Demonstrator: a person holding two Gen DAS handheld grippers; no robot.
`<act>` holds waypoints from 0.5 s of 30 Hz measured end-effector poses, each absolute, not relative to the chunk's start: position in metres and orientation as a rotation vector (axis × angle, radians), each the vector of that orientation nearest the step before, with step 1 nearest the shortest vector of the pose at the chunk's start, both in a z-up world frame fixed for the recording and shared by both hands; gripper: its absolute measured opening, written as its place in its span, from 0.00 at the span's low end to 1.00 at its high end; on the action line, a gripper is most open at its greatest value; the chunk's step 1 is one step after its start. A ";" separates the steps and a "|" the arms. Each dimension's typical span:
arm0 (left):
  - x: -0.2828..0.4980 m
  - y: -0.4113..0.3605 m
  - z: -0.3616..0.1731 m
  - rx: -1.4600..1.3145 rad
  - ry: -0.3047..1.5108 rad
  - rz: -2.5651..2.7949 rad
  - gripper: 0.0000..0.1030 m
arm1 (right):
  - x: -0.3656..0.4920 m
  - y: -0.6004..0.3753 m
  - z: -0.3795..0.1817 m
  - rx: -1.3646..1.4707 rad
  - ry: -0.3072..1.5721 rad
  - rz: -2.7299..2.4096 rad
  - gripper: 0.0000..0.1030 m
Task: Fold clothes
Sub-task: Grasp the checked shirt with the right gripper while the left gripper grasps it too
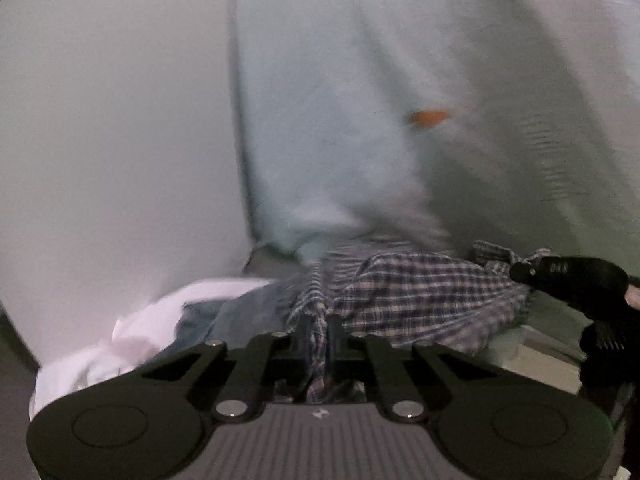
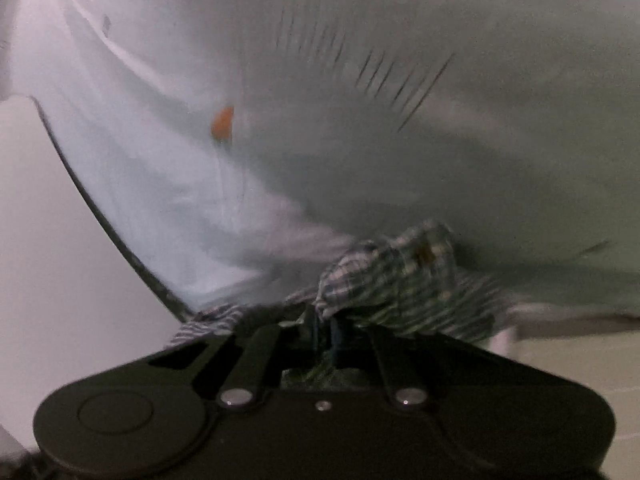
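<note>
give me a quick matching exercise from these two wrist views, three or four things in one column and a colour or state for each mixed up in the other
Things:
1. plaid shirt
2. large sheet
3. small patch on the sheet
4. crumpled cloth at lower left

Colour or state:
A. orange
B. white
C. pinched by the left gripper and the right gripper
D. pale blue-green

Pairs: 1-C, 2-D, 3-A, 4-B

Each camera sits just behind its own gripper, looking forward along the fingers at very close range. The left view faces the plaid shirt (image 1: pixel 400 292) with the pale sheet (image 1: pixel 340 120) behind. The right view shares the shirt (image 2: pixel 392 280), the sheet (image 2: pixel 440 160) and its orange mark (image 2: pixel 223 123).
</note>
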State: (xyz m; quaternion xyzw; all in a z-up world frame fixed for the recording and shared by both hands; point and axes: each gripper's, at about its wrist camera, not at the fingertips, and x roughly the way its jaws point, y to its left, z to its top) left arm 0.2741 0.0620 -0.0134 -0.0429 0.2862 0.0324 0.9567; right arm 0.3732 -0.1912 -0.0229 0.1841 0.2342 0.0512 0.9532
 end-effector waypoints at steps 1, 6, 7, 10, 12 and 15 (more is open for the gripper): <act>0.264 0.052 -0.005 -0.077 0.568 0.034 0.08 | 0.353 -0.200 -0.014 0.355 0.445 0.083 0.05; 0.202 0.006 0.017 -0.099 0.592 -0.163 0.07 | 0.254 -0.263 0.011 0.286 0.363 -0.051 0.05; 0.189 -0.005 0.017 -0.100 0.608 -0.197 0.07 | 0.233 -0.276 0.010 0.289 0.368 -0.076 0.05; 0.144 -0.044 0.007 -0.080 0.690 -0.296 0.00 | 0.167 -0.317 0.004 0.271 0.377 -0.202 0.03; 0.115 -0.067 -0.003 -0.074 0.756 -0.375 0.00 | 0.126 -0.344 -0.003 0.228 0.392 -0.315 0.03; 0.077 -0.098 -0.018 -0.021 0.814 -0.462 0.00 | 0.087 -0.387 -0.022 0.218 0.492 -0.425 0.03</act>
